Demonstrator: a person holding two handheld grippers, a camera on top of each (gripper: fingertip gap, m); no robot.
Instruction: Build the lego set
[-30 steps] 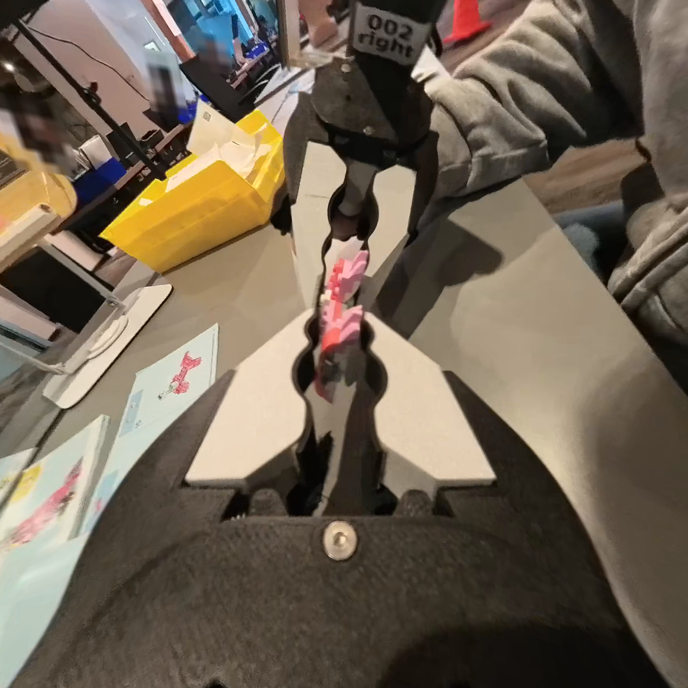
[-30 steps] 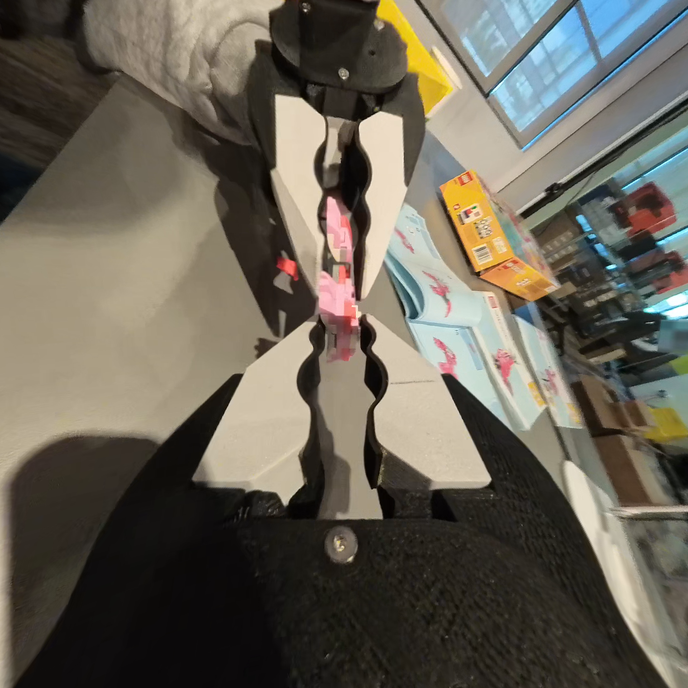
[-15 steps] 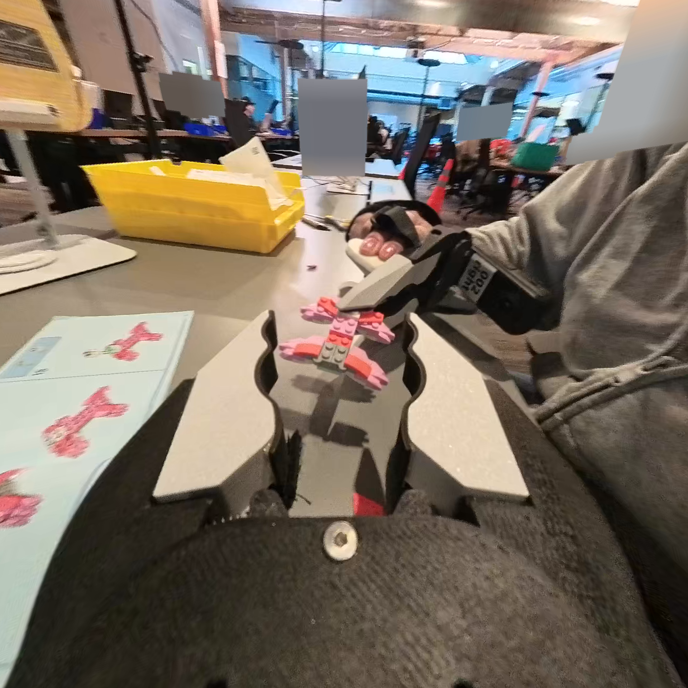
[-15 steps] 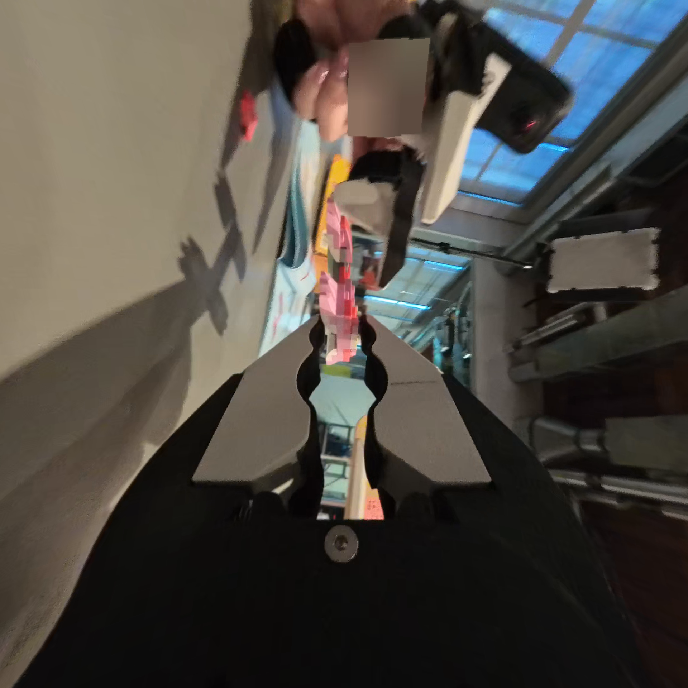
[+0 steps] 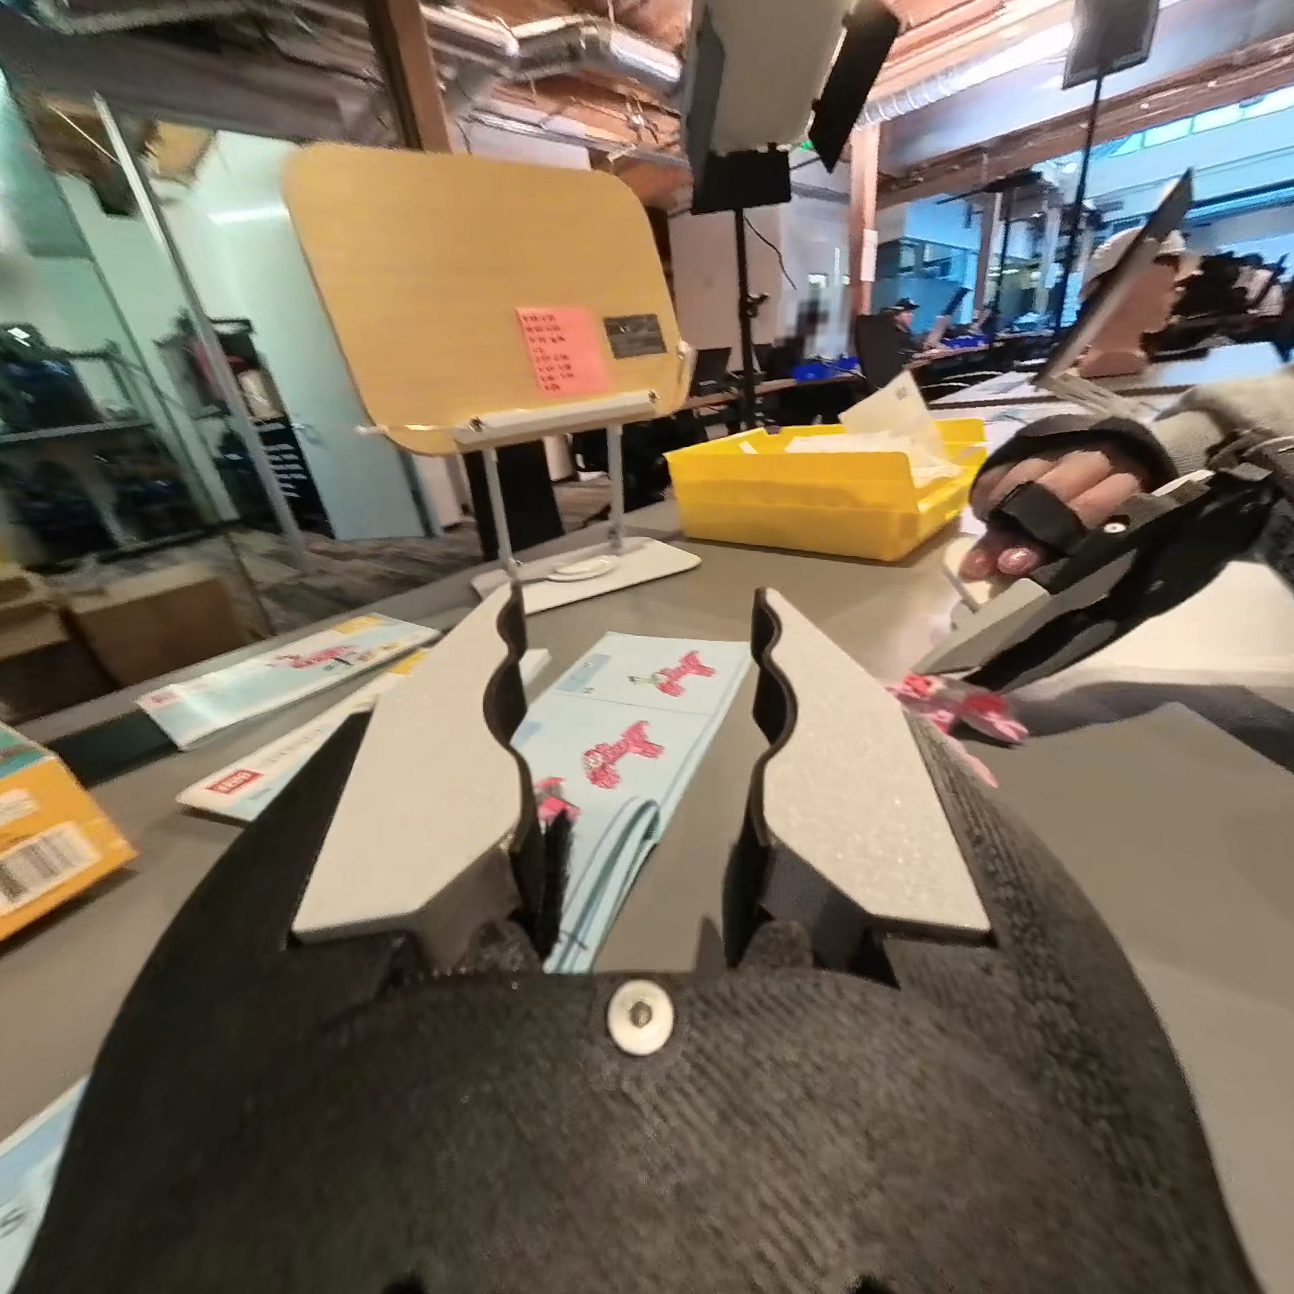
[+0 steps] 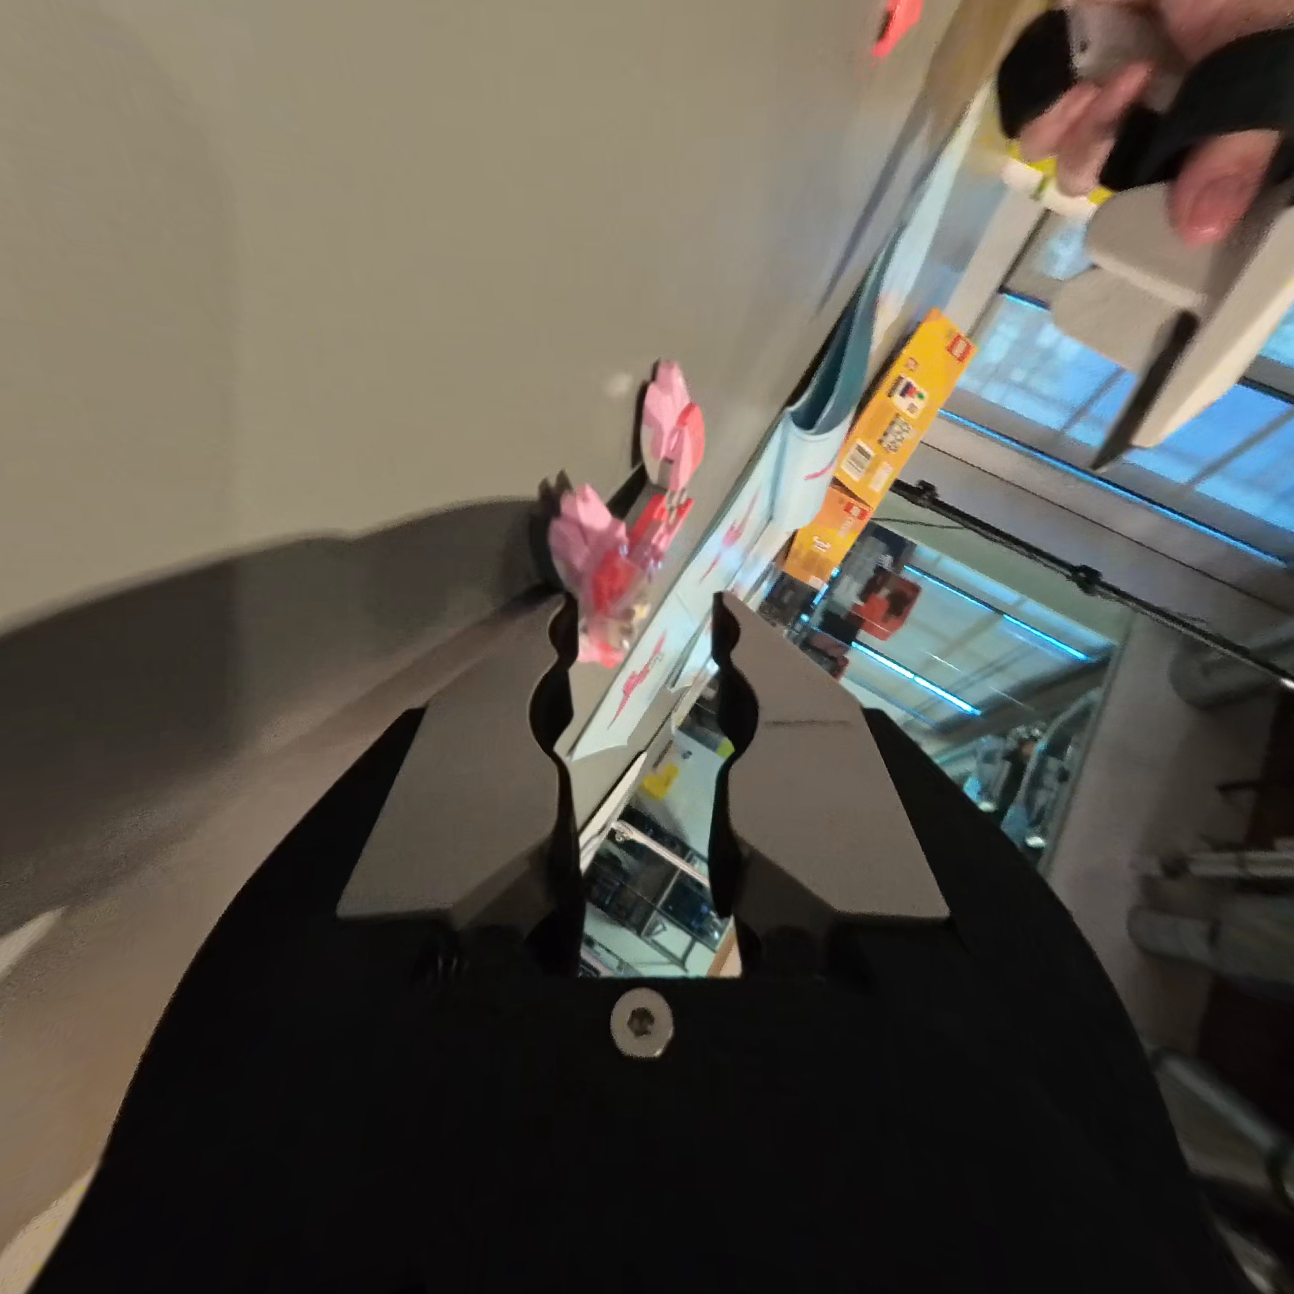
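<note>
The pink and red lego build [image 6: 609,560] lies on the grey table [image 6: 350,245], just past my right gripper's left fingertip. My right gripper [image 6: 641,609] is open, rolled on its side, and holds nothing. In the left wrist view the build [image 5: 959,707] shows at the right, blurred, at the tips of the right gripper [image 5: 938,676]. My left gripper [image 5: 637,602] is open and empty above the open light-blue instruction booklet [image 5: 630,728], well left of the build. It also shows blurred at the upper right of the right wrist view [image 6: 1155,315].
A wooden book stand [image 5: 476,301] stands at the back. A yellow bin [image 5: 805,497] with papers is at the back right. More booklets [image 5: 280,672] and an orange box [image 5: 42,833] lie at the left. A small red piece [image 6: 889,21] lies on the table.
Both grippers held the build together a second ago. The left gripper let go, opened and swung left over the booklet. The right gripper brought the build down to the table and opened.
</note>
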